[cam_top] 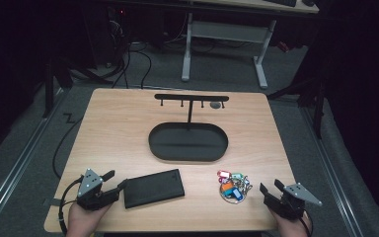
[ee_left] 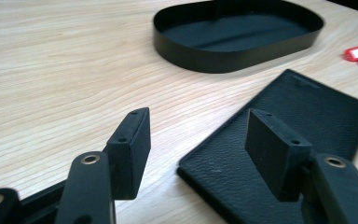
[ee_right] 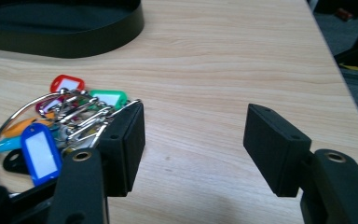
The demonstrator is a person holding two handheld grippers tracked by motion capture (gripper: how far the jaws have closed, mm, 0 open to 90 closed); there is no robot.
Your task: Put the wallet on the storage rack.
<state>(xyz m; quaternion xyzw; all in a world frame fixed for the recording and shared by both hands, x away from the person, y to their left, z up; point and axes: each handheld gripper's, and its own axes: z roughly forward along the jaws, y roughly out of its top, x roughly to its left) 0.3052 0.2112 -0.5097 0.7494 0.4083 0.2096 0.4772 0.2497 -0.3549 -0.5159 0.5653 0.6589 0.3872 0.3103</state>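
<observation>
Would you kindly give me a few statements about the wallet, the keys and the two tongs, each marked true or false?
1. The black wallet lies flat on the table. True.
2. The bunch of keys sits inside the oval tray. False: it lies on the table in front of the tray.
3. The left tongs are open and empty. True.
4. The right tongs are clamped on the keys. False: they are open, beside the keys.
5. A key hangs from every hook of the rack. False: the hooks look bare.
</observation>
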